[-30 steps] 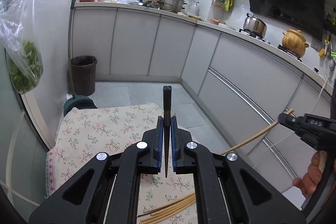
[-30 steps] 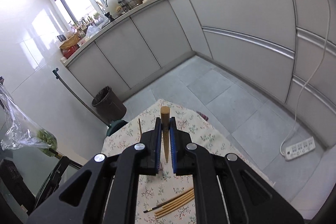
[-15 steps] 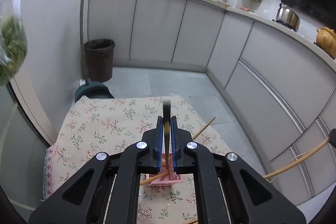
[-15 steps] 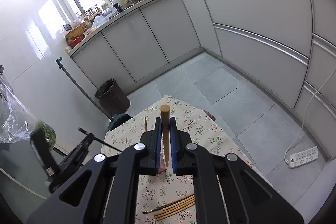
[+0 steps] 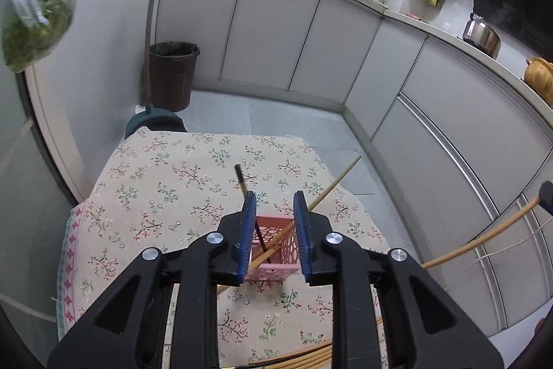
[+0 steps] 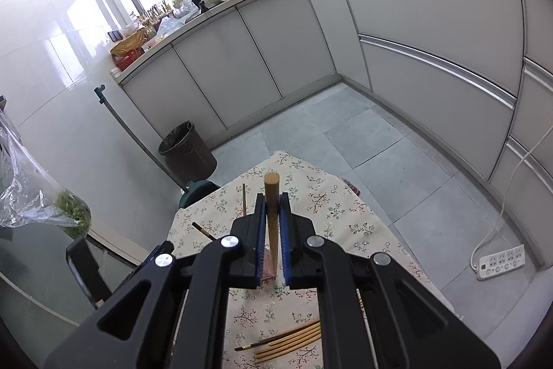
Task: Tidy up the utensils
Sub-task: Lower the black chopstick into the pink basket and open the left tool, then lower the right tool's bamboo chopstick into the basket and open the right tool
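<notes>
while the dark chopstick (image 5: 243,187) leans loose in the pink basket (image 5: 276,251) at lower centre of the left wrist view, its black tip poking up past the left blue pad, the left gripper (image 5: 274,217) stands with jaws parted, having just been opening; the stick lies between them but neither pad presses on it. a pale bamboo chopstick (image 5: 331,187) already rests in the same basket, slanting up to the right. in the right wrist view the right gripper (image 6: 273,230) is clamped on a bamboo chopstick (image 6: 271,196), held upright at centre frame above the floral tablecloth (image 6: 331,213). more loose chopsticks (image 6: 287,341) lie in a bundle on the cloth at the bottom of that frame. a brown bin (image 5: 172,75) stands by the cabinets at upper left.

the step in hand looks like a release into the basket, with the right hand's stick likely next. done well, the left jaws would back straight away along the stick's line so the pad does not drag it out or tip the light basket; the right stick would go in tip first, angled to clear the two already leaning there.
</notes>
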A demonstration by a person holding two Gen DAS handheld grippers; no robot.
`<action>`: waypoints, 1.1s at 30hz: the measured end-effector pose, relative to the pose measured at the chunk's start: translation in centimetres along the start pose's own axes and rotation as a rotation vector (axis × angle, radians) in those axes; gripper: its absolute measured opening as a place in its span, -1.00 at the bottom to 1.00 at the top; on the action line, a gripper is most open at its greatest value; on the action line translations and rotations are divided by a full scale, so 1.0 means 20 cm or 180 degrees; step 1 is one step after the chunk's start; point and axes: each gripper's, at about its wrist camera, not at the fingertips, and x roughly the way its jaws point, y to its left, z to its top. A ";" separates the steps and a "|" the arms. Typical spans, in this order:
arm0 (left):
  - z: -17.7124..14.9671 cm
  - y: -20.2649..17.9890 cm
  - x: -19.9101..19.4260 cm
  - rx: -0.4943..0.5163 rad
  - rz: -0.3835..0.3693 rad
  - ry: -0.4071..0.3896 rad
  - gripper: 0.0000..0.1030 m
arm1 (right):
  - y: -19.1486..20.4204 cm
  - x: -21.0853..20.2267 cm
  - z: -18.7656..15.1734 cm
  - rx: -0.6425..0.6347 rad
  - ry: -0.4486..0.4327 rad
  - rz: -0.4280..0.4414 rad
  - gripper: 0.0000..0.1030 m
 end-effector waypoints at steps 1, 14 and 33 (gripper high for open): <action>-0.01 0.00 -0.02 0.0014 0.0017 0.0004 -0.54 | 0.01 0.00 0.00 0.0002 0.0002 0.0009 -0.85; -0.31 0.08 -0.21 -0.0051 0.0223 0.0258 -0.31 | 0.13 0.04 -0.01 -0.0069 0.0010 0.0154 -0.85; -0.35 0.24 -0.31 -0.0215 0.0359 0.0149 -0.26 | 0.31 0.40 -0.06 -0.0242 0.0047 0.0091 -0.85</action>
